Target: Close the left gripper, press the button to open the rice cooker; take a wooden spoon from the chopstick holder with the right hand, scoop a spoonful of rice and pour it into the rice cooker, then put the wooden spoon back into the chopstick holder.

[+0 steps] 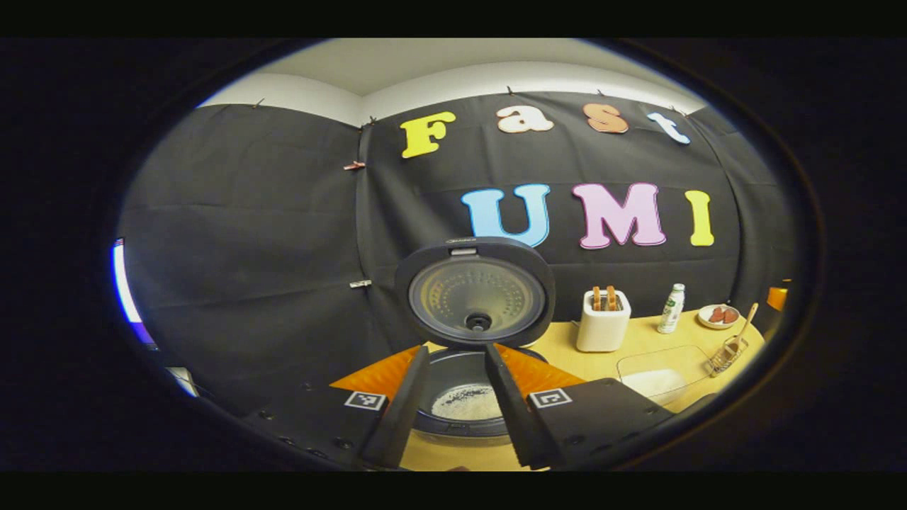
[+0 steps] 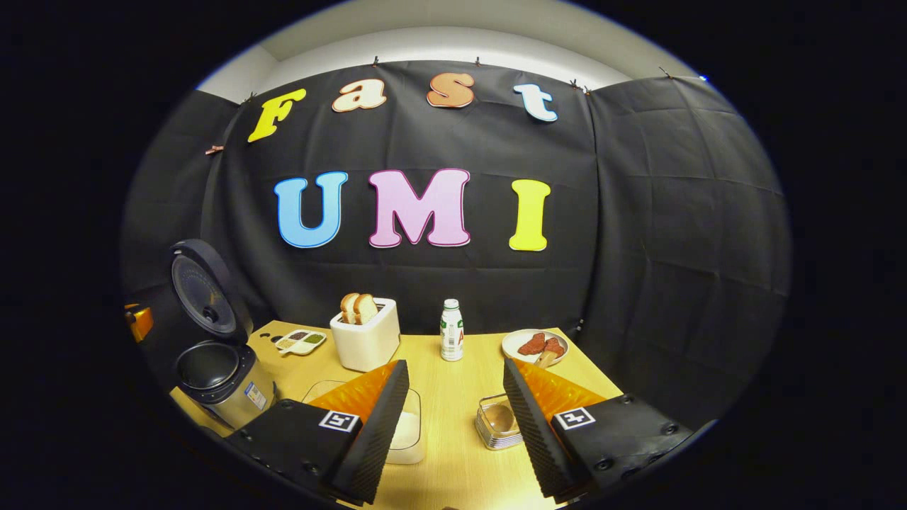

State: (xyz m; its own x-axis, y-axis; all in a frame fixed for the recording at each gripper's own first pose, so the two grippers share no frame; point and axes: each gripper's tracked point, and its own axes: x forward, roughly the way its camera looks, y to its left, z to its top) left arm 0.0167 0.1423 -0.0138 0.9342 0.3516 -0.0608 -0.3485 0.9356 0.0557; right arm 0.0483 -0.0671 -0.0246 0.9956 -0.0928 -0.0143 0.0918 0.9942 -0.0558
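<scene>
The rice cooker stands open just beyond my left gripper, with its round lid raised upright and white rice lying in the inner pot. My left gripper's fingers are apart, one on each side of the pot's mouth. In the right gripper view the rice cooker sits at the far left. My right gripper is open and holds nothing. Just ahead of it, the wire chopstick holder holds the wooden spoon, and a clear tub of rice sits to the left of the holder. From the left gripper view the spoon leans in the holder.
On the wooden table a white toaster with bread stands at the back. Also there are a small bottle, a plate of food and a divided dish. Black cloth walls close the back and sides.
</scene>
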